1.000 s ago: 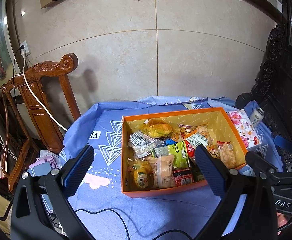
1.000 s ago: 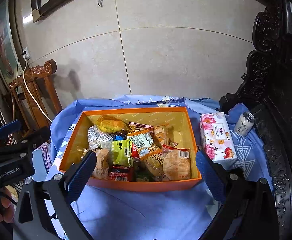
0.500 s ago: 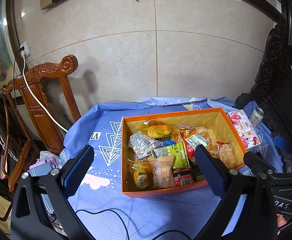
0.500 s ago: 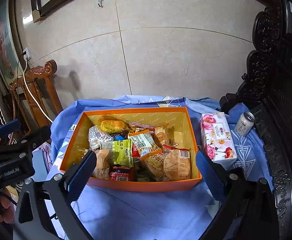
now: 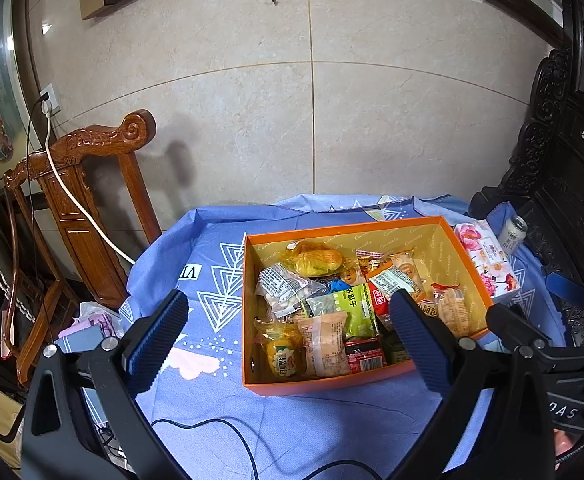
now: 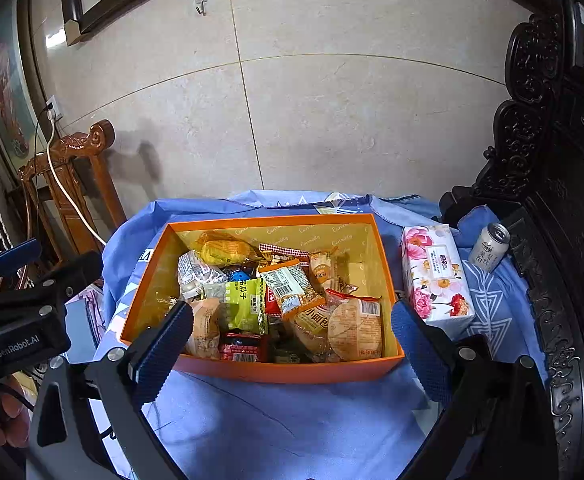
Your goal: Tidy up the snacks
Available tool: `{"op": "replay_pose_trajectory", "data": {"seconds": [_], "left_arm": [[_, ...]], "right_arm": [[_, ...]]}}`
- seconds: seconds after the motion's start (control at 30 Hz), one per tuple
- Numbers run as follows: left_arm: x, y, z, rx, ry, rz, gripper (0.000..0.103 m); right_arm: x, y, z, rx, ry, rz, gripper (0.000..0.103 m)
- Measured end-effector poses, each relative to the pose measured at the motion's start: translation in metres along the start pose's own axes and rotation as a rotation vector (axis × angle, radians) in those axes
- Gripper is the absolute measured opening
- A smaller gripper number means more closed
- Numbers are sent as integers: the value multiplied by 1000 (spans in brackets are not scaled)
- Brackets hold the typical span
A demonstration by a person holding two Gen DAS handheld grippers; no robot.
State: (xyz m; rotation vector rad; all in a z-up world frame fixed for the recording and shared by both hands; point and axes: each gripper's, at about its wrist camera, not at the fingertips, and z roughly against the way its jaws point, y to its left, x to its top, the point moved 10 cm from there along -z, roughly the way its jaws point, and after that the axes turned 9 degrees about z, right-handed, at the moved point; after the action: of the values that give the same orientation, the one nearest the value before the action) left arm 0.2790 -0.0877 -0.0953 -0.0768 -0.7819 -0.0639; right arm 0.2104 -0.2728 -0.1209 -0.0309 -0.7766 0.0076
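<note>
An orange box with a yellow lining sits on the blue patterned tablecloth, packed with wrapped snacks: a green seed packet, a yellow bun, a round bread pack at the near right corner. The left gripper and the right gripper both hang over the box's near edge, fingers spread wide and empty. The right wrist view shows the floral tissue pack and the can whole, beside the box, while the left wrist view shows a black cable lying on the cloth
</note>
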Motion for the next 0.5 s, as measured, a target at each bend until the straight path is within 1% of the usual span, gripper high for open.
{"op": "replay_pose_trajectory", "data": {"seconds": [0.5], "left_arm": [[2, -2, 2, -3, -3, -4, 99]], "right_arm": [[-1, 0, -1, 1, 2, 1, 100]]}}
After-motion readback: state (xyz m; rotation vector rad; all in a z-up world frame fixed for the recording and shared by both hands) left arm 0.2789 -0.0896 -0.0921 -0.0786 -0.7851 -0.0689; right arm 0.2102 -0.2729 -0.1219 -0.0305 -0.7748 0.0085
